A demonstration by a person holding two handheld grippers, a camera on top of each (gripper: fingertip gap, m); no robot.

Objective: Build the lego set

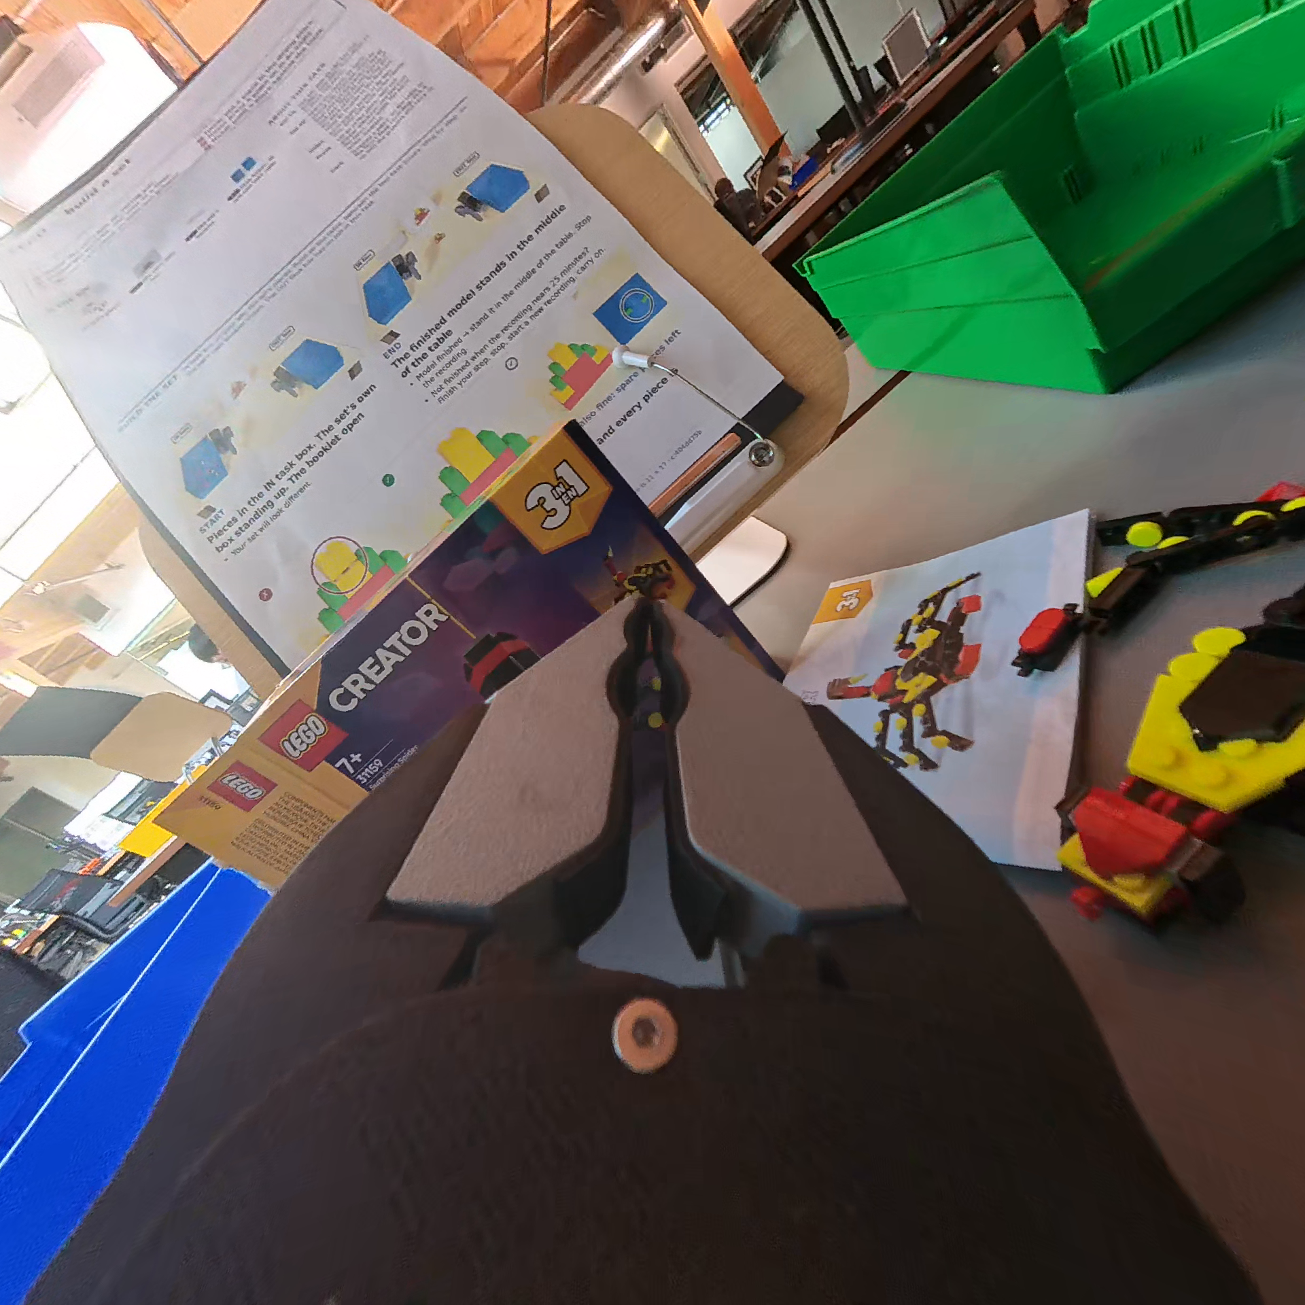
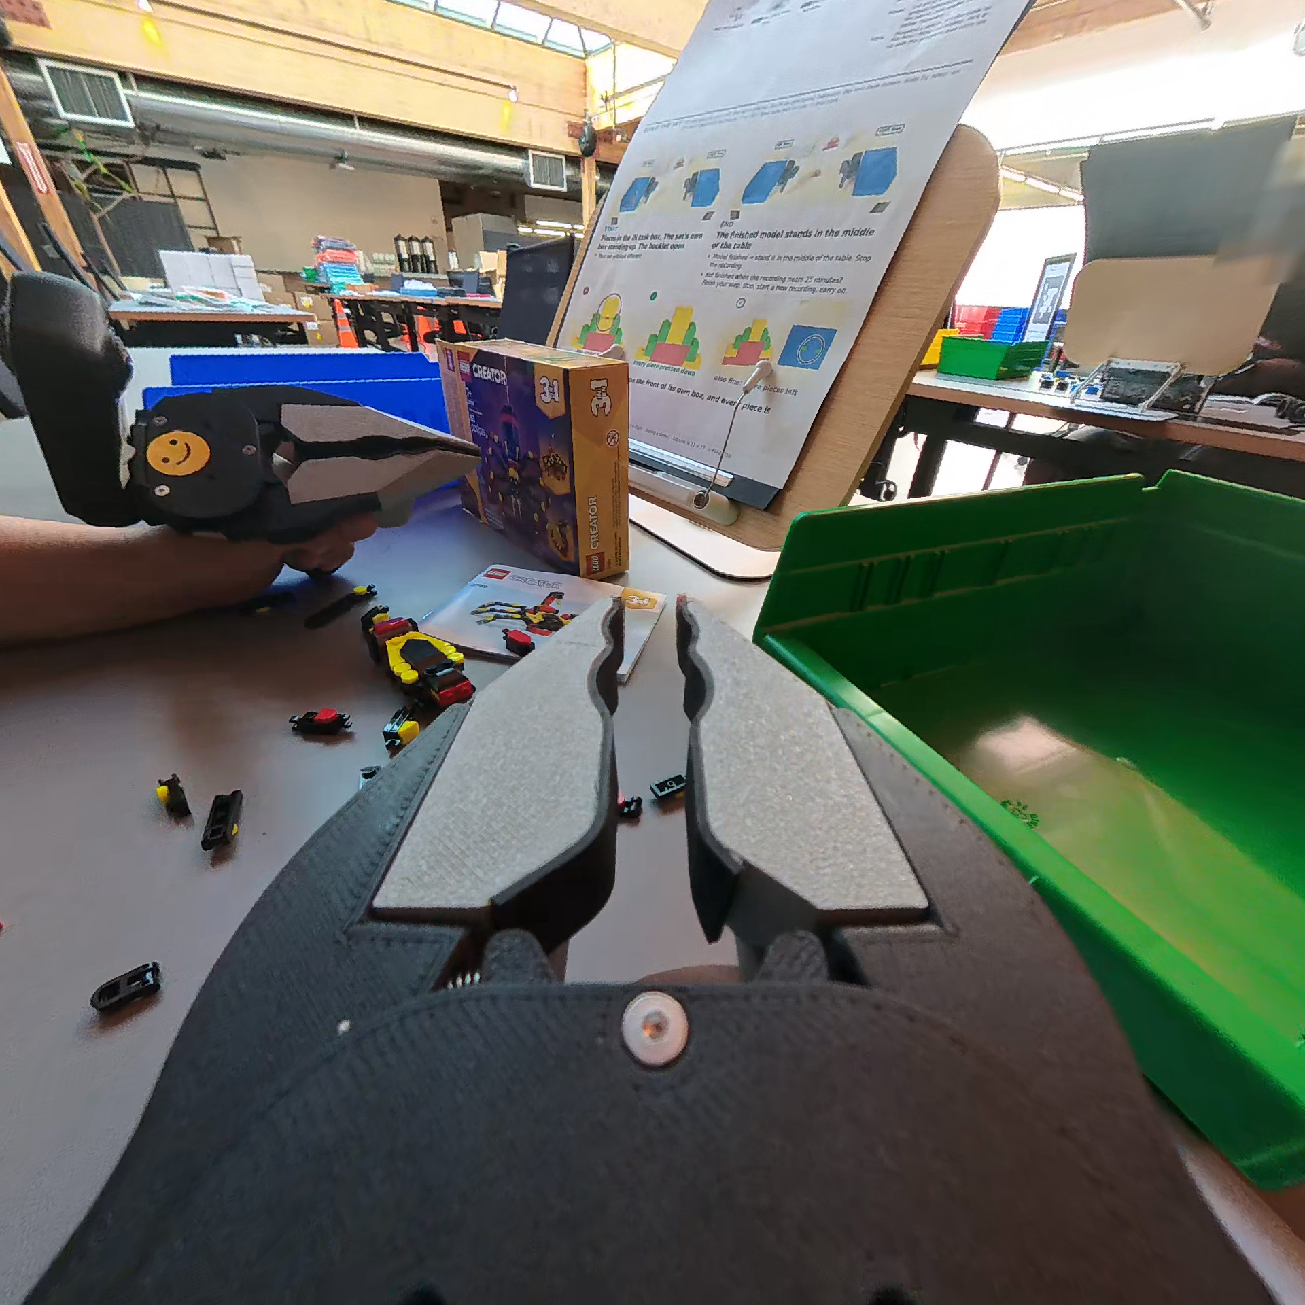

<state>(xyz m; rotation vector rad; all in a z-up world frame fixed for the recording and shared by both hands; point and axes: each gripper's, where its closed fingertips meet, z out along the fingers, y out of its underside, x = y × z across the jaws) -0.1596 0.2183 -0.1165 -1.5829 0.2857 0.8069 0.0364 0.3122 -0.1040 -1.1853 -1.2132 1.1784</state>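
Note:
My left gripper (image 1: 646,614) is shut, with nothing showing between its pads. It points at the purple and yellow toy brick box (image 1: 438,657). In the right wrist view the left gripper (image 2: 462,448) hangs above the table with its tips beside the box (image 2: 544,452). My right gripper (image 2: 650,607) is open by a narrow gap and empty, low over the table. Its tips are over the corner of the instruction booklet (image 2: 544,611). A part-built yellow, black and red model (image 2: 424,660) lies left of the booklet and also shows in the left wrist view (image 1: 1214,763).
A green bin (image 2: 1059,635) stands close on the right, and a blue bin (image 2: 304,371) at the back left. A wooden stand with a printed sheet (image 2: 777,247) is behind the box. Loose small pieces (image 2: 222,819) are scattered on the left. A red and black piece (image 2: 519,641) lies on the booklet. Spacing between my two grippers at the tips: around 20 cm.

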